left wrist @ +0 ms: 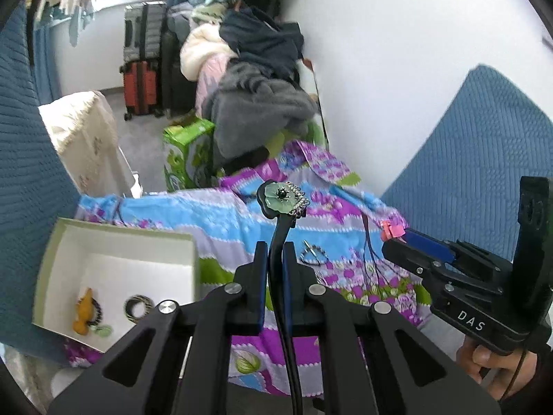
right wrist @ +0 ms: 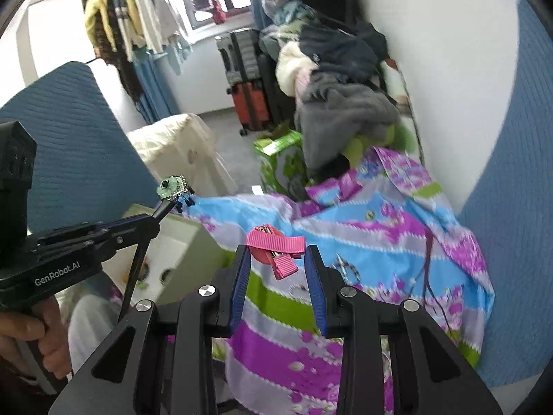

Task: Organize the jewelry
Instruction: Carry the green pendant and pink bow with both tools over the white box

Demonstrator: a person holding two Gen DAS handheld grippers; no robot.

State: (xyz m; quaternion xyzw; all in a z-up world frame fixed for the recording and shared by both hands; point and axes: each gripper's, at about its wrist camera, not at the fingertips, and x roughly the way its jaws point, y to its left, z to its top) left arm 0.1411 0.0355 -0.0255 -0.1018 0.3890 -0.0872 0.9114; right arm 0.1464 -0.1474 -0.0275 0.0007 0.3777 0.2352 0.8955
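My left gripper [left wrist: 275, 247] is shut on a black hair stick [left wrist: 278, 238] topped with a green flower ornament [left wrist: 280, 195], held above the patterned cloth; it also shows in the right wrist view [right wrist: 172, 186]. My right gripper [right wrist: 276, 252] holds a pink ribbon hair clip [right wrist: 276, 245] between its fingertips, jaws fairly wide; in the left wrist view the clip [left wrist: 392, 231] sticks out of its tip. A white open box [left wrist: 117, 242] at lower left holds a yellow piece [left wrist: 83, 309] and a dark ring [left wrist: 138, 307]. A small silver piece [left wrist: 312, 255] lies on the cloth.
The colourful floral cloth [left wrist: 214, 214] covers the work surface. Blue quilted cushions [left wrist: 484, 159] stand on both sides. A thin dark cord [right wrist: 428, 269] lies on the cloth at the right. Piled clothes [left wrist: 255, 103], a green carton [left wrist: 186, 152] and suitcases [left wrist: 141, 86] are behind.
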